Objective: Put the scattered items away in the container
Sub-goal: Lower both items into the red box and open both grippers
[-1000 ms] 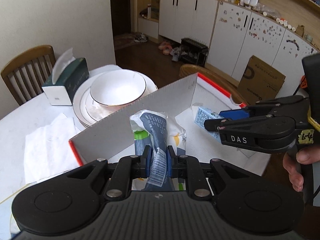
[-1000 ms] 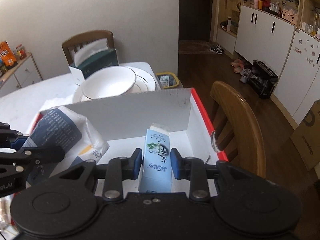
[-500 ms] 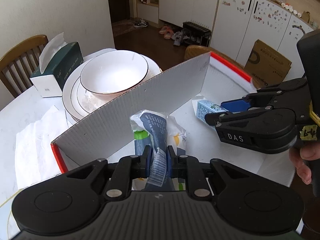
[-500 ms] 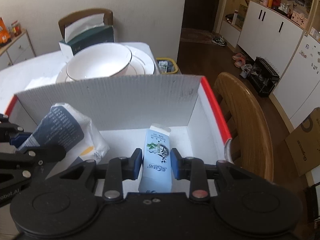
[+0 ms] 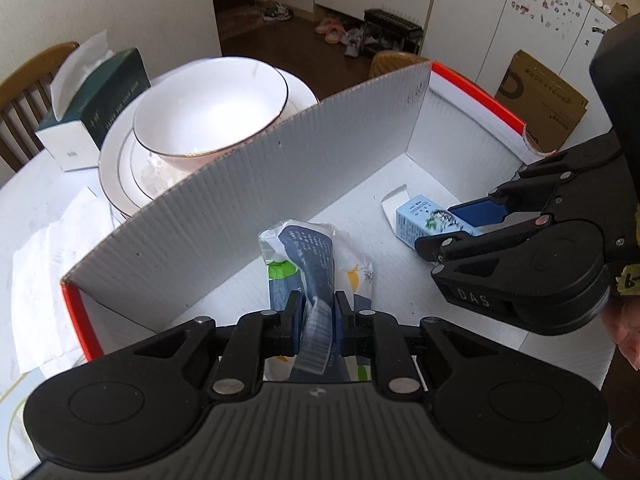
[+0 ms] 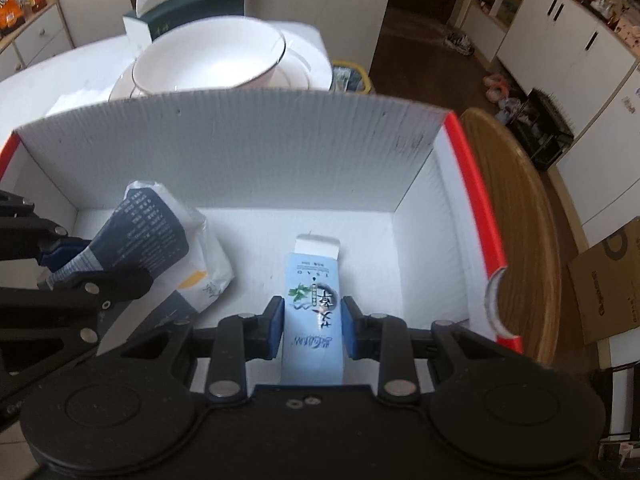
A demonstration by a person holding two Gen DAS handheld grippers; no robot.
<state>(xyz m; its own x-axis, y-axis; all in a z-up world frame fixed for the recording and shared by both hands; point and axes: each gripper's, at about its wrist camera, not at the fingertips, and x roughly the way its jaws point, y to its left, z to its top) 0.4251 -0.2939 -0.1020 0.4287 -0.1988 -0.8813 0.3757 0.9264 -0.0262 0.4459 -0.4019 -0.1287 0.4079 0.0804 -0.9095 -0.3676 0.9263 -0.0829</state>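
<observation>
The left hand-held gripper [image 5: 315, 326] is clamped on a crinkled plastic packet [image 5: 310, 256], navy and white with green and yellow patches. Its blue pads pinch the packet's near end at the barcode strip. The packet's long axis runs straight away from the camera, its far end pointing toward the back wall of the box and hanging over the box floor; whether that end touches the floor cannot be told.

The right hand-held gripper [image 6: 313, 330] is closed on a pale blue carton [image 6: 314, 312], pads pressing its two long sides. The carton's long axis also runs forward along the fingers, and its open white end flap points at the far wall, low over the box floor. In the left wrist view the same carton [image 5: 428, 220] shows to the right of the packet, apart from it, with a person's fingertips [image 5: 630, 336] at the frame's right edge.

Both items sit inside the white corrugated box [image 6: 248, 152] with red edges, which stands on the white desk [image 5: 36, 208].

Beyond the box's back wall, a white bowl [image 5: 208, 108] rests on stacked plates [image 5: 116, 160], and a dark green tissue box [image 5: 104, 92] stands just to their left. A wooden chair [image 6: 516, 216] is beside the box's right wall.
</observation>
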